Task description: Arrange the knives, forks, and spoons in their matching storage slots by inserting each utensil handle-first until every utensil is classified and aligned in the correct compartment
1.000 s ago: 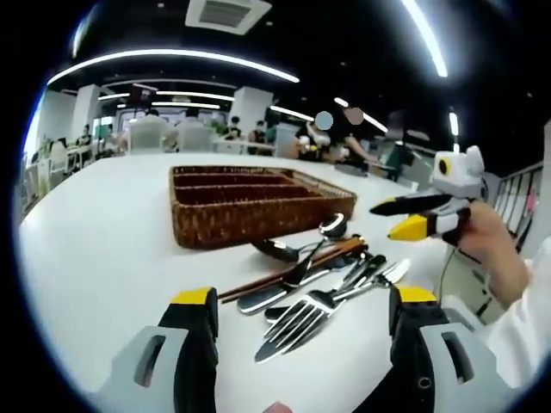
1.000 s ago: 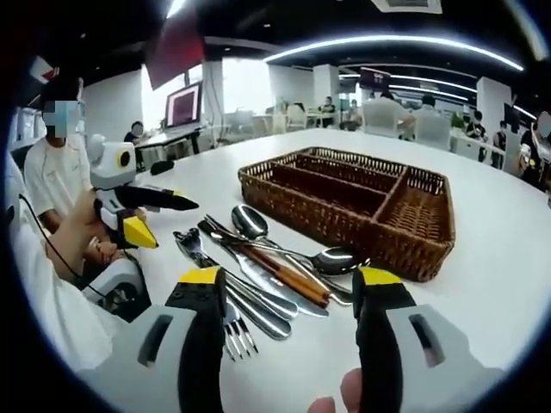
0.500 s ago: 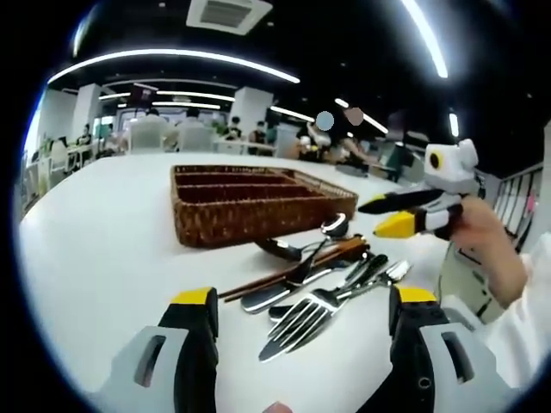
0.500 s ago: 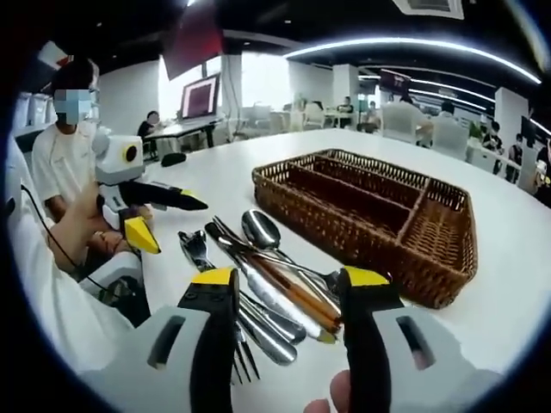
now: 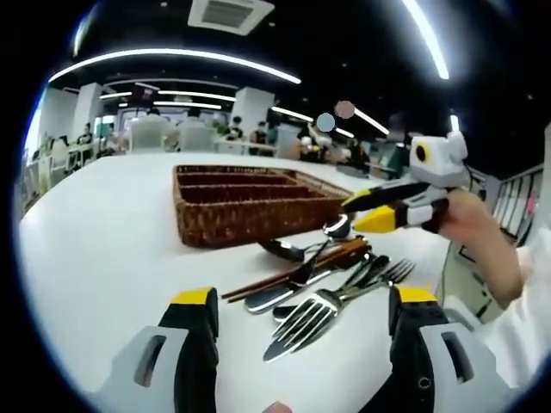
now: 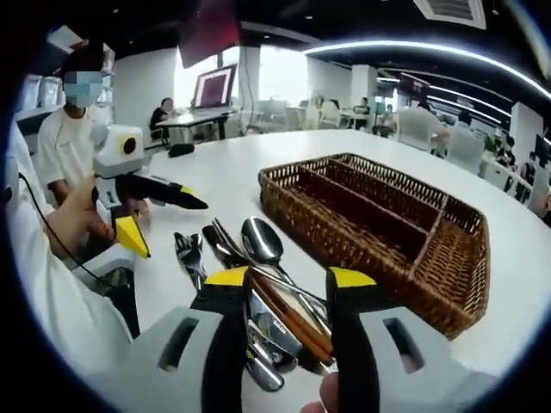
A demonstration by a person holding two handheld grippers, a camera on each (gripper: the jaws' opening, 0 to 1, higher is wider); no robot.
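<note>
Counter (image 5: 95, 232): white, spans the lower half of both views.
Basket (image 5: 250, 202): brown wicker with divided slots, centre of the left gripper view; right of centre in the right gripper view (image 6: 379, 219).
Cutlery pile (image 5: 323, 280): forks, spoons and knives lying loose on the counter just beside the basket.
Left tongs (image 5: 297, 301): jaws wide apart at the bottom, holding nothing.
Right tongs (image 6: 288, 280): jaws apart over the pile, clamped on nothing; also at right of the left gripper view (image 5: 362, 206).
</note>
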